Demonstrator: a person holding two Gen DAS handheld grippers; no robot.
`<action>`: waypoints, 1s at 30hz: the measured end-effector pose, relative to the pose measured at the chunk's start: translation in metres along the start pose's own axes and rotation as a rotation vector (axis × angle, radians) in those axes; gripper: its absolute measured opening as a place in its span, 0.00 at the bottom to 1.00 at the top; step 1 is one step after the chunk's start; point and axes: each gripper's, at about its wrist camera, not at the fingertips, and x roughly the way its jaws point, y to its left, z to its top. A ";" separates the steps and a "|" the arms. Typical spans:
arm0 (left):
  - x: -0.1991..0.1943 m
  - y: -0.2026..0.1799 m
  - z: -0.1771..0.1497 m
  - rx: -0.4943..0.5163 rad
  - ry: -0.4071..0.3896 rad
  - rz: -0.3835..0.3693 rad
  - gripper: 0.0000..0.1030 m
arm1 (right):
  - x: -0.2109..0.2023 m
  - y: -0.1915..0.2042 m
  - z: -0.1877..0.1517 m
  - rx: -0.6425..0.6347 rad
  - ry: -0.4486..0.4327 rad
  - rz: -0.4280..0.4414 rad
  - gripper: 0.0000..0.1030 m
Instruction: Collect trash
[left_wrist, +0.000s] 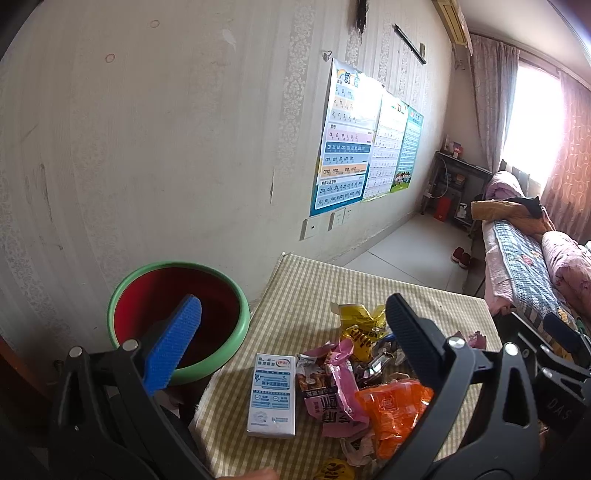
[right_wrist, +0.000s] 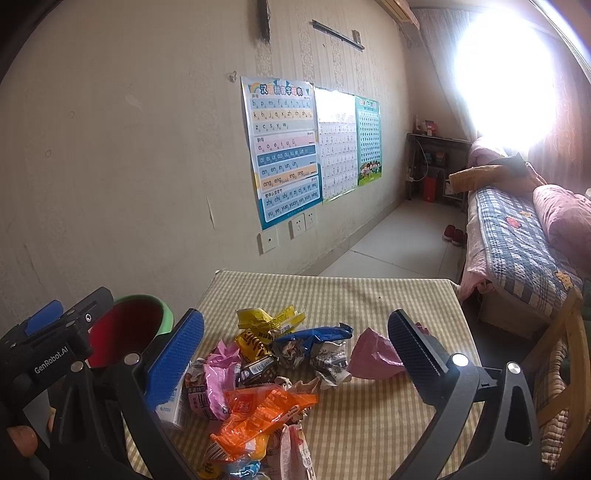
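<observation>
Orange wrapper (right_wrist: 258, 413) tops the table's (right_wrist: 369, 295) trash pile — left gripper (left_wrist: 295, 339) and right gripper (right_wrist: 295, 343) both spread, empty.

Left gripper (left_wrist: 295, 332) fingers spread wide above wrapper pile (left_wrist: 364, 384); red bin (left_wrist: 177, 317) beside table (left_wrist: 295, 280).

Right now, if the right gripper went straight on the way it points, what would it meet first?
Probably the wrapper pile on the checked table: the open right gripper frames it, the blue wrapper nearest centre. Depth is unclear.
</observation>
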 end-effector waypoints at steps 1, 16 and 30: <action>0.000 0.000 0.000 0.000 0.000 0.001 0.95 | 0.000 0.000 0.000 0.000 0.000 -0.001 0.93; 0.000 0.004 -0.002 -0.001 0.002 0.004 0.95 | 0.000 -0.001 0.000 0.000 0.003 0.000 0.93; 0.001 0.005 -0.005 0.004 0.013 0.013 0.95 | 0.000 -0.002 -0.002 -0.001 0.012 -0.004 0.93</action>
